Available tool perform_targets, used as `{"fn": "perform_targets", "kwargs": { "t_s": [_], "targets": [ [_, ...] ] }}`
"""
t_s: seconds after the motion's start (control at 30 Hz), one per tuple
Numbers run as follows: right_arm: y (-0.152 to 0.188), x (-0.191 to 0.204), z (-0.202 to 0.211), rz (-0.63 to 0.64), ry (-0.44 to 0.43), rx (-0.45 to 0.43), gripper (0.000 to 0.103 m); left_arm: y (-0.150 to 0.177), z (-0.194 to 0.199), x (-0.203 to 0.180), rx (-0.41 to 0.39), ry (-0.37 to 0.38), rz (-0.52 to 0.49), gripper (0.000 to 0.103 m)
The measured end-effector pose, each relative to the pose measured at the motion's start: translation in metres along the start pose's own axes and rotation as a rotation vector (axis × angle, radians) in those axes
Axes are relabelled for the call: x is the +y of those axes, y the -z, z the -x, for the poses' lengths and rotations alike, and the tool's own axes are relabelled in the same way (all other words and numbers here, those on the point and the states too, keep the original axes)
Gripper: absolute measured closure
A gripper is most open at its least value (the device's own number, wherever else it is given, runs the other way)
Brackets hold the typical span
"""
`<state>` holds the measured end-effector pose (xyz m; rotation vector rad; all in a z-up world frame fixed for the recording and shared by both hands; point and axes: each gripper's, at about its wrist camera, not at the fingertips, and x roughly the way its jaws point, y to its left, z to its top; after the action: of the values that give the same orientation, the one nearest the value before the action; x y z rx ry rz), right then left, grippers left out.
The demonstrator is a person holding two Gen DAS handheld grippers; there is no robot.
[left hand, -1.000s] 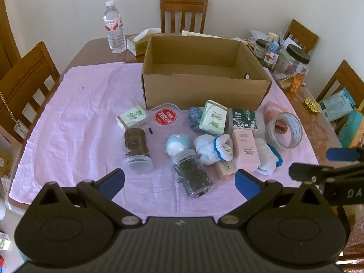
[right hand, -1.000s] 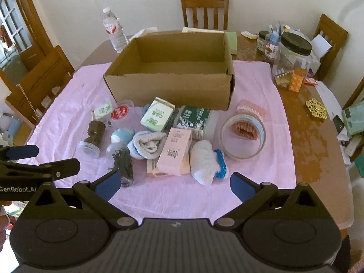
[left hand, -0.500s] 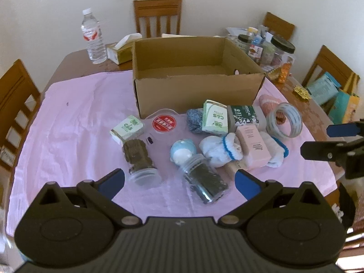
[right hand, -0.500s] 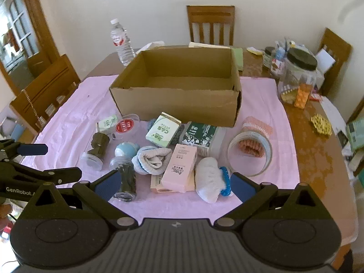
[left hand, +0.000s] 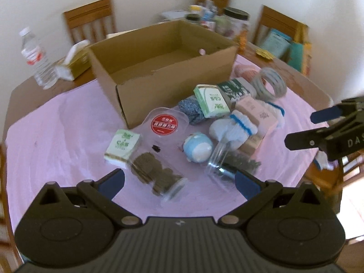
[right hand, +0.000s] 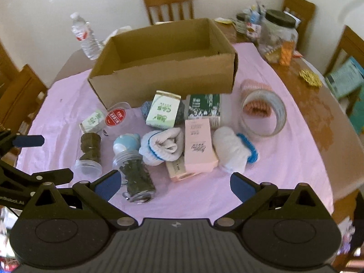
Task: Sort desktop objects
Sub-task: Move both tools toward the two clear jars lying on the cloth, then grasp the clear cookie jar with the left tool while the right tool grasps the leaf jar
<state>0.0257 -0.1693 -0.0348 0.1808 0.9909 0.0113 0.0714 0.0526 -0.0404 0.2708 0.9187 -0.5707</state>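
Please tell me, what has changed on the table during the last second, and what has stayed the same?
Only the grippers moved. The left gripper swung left and came down toward the jar of brown pieces; the right gripper came nearer the items. Both stay open, holding nothing. The cardboard box remains empty, and nothing on the pink cloth has shifted.

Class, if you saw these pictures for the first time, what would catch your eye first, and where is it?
The open cardboard box stands at the back of the pink cloth. In front of it lies a jumble of small things: a pink carton, rolled socks and jars. Both tools, left and right, hang open nearby.
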Motion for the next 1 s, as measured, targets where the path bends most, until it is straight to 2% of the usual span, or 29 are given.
{"fn": "perform_targets", "kwargs": {
  "t_s": [0.23, 0.5, 0.67, 0.8, 1.0],
  "targets": [
    [0.012, 0.028, -0.020, -0.092, 0.044, 0.027, 0.000, 0.002, -0.025, 0.024, 0.035, 0.114, -0.233, 0.001],
    [0.025, 0.045, -0.032, -0.178, 0.077, 0.055, 0.000, -0.007, -0.054, 0.039, 0.049, 0.207, -0.410, 0.001],
    [0.025, 0.051, -0.034, -0.210, 0.092, 0.053, 0.000, -0.009, -0.069, 0.043, 0.076, 0.272, -0.478, 0.001],
    [0.020, 0.054, -0.038, -0.226, 0.115, 0.049, 0.000, -0.008, -0.081, 0.043, 0.094, 0.305, -0.494, 0.001],
    [0.013, 0.054, -0.047, -0.257, 0.141, 0.048, 0.000, -0.003, -0.090, 0.040, 0.099, 0.323, -0.532, 0.001]
  ]
}}
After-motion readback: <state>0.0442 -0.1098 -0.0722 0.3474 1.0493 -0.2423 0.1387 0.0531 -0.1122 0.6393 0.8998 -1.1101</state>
